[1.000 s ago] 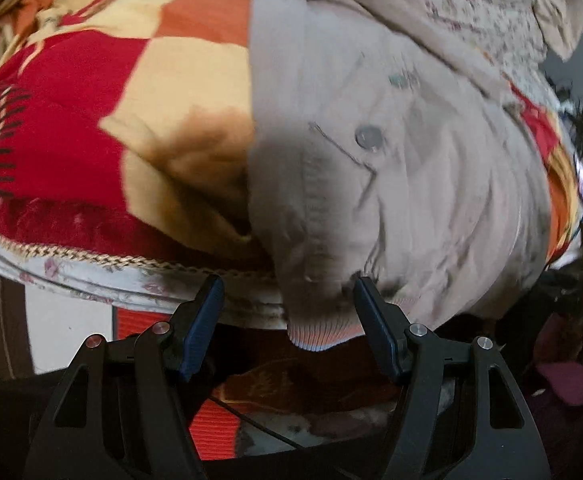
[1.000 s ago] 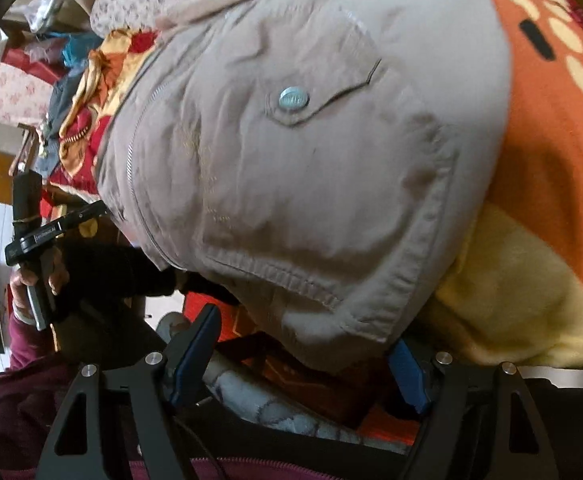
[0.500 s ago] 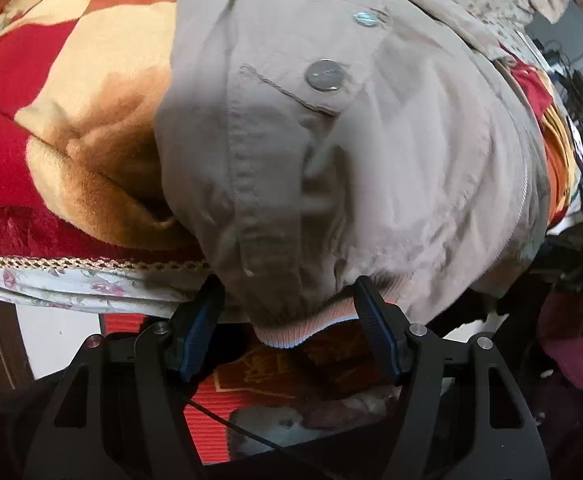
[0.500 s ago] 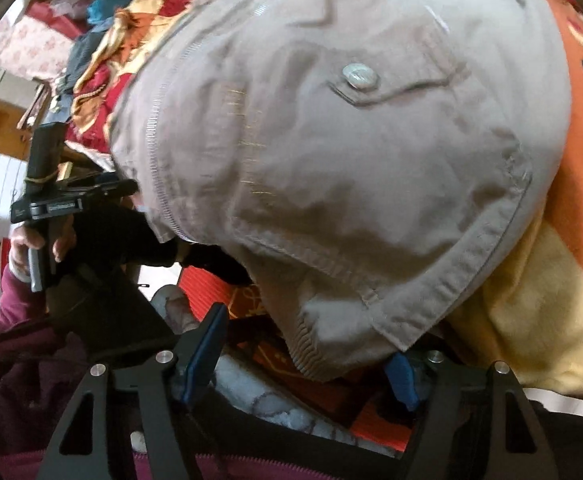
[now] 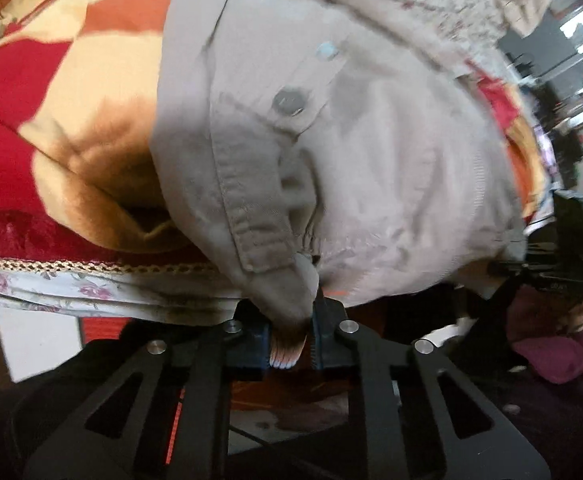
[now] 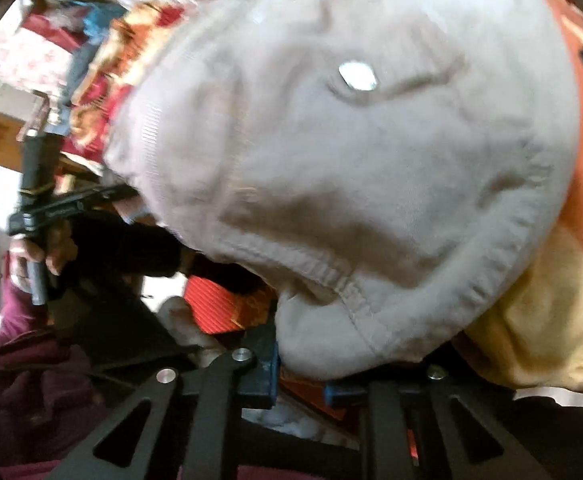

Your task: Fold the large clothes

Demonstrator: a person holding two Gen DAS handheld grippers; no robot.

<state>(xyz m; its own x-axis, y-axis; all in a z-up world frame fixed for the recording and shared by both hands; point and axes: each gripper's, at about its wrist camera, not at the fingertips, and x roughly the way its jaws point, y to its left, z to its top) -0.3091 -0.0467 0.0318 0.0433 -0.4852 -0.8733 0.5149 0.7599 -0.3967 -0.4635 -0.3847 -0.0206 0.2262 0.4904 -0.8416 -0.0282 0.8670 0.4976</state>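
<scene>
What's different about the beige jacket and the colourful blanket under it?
The jacket is plain beige; the blanket has big red, orange and yellow patches. The jacket has stitched seams and a metal snap; the blanket looks fluffy. The jacket's ribbed hem is pinched in the left gripper; the blanket is not gripped. Both are soft cloth, and the jacket lies on the blanket.

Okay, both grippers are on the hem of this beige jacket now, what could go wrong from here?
1. The left gripper is shut on only the striped ribbed hem of the beige cotton jacket; so thin a pinch could slip on lifting.
2. The right gripper is closing on the jacket's bottom corner, and its grip is partly hidden; it may catch little cloth.
3. The jacket lies on a red and yellow plush blanket, which might drag along.
</scene>
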